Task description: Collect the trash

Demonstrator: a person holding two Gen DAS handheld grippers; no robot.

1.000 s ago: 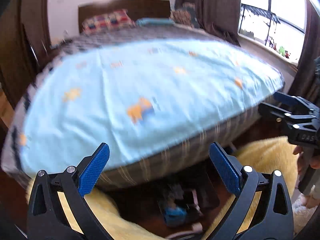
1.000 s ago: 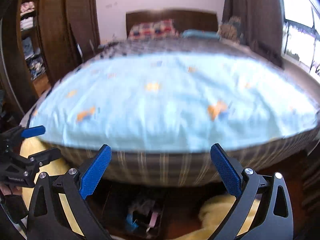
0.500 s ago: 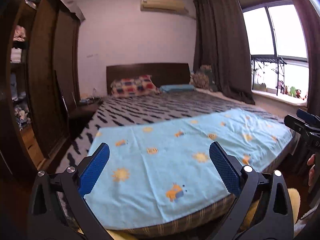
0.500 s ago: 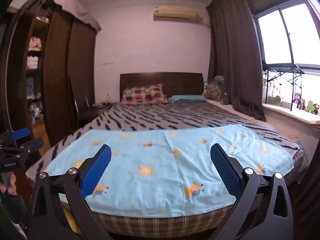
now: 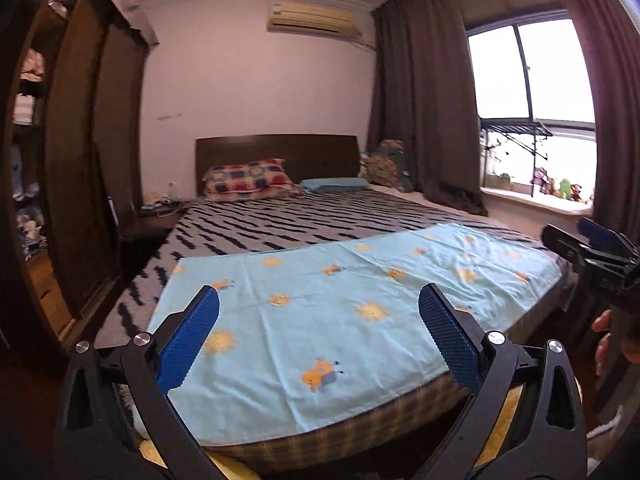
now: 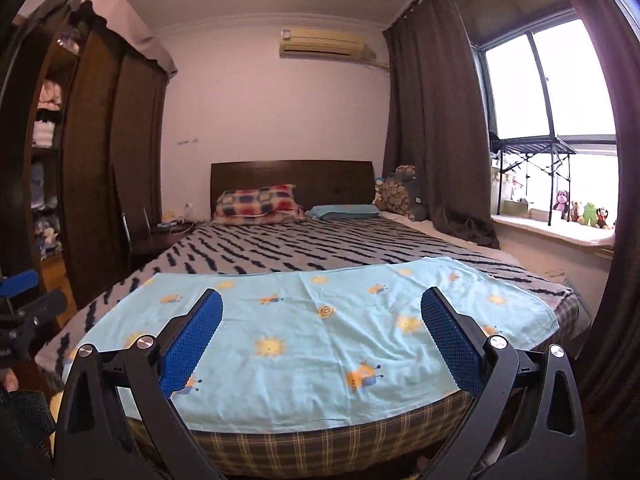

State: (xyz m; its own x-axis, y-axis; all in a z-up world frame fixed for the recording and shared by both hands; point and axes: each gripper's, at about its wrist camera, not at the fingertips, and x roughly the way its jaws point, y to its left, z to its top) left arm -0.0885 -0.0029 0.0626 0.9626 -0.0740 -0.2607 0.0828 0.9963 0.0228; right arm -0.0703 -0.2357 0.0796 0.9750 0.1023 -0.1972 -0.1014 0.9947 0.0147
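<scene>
Behind the two tools stands a wide bed (image 5: 280,232) with a dark striped cover, and a light blue sheet (image 5: 340,320) with small orange figures lies across its foot edge. Two pillows rest at the head edge, against a dark headboard (image 6: 292,180). A dark wardrobe (image 6: 100,160) is at the left and a window (image 6: 552,92) with brown curtains at the right. The left tool (image 5: 319,338) is wide open and holds nothing. The right tool (image 6: 321,338) is also wide open and empty. No trash can be made out on the bed.
</scene>
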